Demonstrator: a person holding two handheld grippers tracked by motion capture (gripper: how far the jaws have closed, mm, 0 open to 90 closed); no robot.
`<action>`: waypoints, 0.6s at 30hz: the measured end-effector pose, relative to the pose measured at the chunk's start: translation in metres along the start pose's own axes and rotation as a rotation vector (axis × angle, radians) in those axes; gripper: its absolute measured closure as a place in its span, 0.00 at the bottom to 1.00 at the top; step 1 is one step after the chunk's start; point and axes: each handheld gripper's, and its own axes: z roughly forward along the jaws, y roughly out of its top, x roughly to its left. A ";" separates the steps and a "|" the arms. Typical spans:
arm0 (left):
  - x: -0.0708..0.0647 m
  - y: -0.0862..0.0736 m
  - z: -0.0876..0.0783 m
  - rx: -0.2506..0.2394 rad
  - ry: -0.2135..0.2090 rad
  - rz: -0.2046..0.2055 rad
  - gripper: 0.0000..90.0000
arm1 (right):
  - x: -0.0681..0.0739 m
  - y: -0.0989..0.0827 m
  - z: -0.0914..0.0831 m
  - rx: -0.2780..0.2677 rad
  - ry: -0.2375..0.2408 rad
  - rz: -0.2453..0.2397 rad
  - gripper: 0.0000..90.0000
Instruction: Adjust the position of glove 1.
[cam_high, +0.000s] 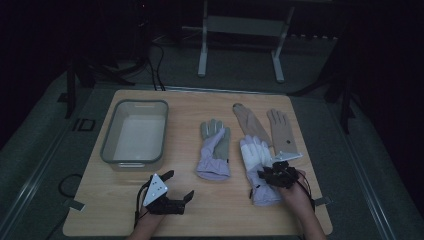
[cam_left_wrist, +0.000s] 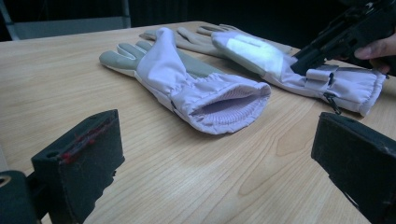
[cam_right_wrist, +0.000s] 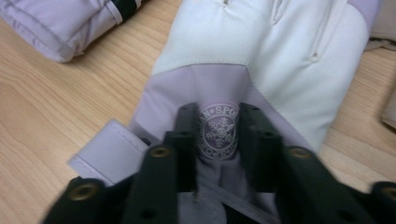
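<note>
The right hand-held gripper (cam_high: 276, 172) is pressing down on the wrist part of a lilac ski glove (cam_high: 257, 167), its jaws clamped on a fold of fabric that carries a round snowflake badge (cam_right_wrist: 217, 132). This glove is lying at about 4 o'clock on the wooden worktop (cam_high: 215, 215), white palm patch up, fingers pointing toward 12 o'clock. The left hand-held gripper (cam_high: 177, 187) is hovering at 7 o'clock with its jaws wide apart and nothing between them. A second lilac glove (cam_high: 215, 150) is lying near the centre, its cuff opening facing the left hand-held gripper. Two beige gloves (cam_high: 267, 127) are resting at 2 o'clock, touching the fingers of the gripped glove. A clear plastic bin (cam_high: 110, 135) is standing at 10 o'clock, well apart from the gloves.
</note>
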 end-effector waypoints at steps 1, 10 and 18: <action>0.000 0.000 0.000 0.000 0.000 -0.002 0.03 | 0.001 0.001 -0.002 -0.004 -0.008 0.002 0.82; 0.001 0.000 0.000 0.000 -0.001 -0.007 0.03 | 0.002 0.003 -0.028 -0.048 -0.006 0.072 0.87; 0.000 0.000 0.000 -0.003 0.004 -0.003 0.03 | 0.005 0.022 -0.058 -0.117 -0.053 0.100 0.87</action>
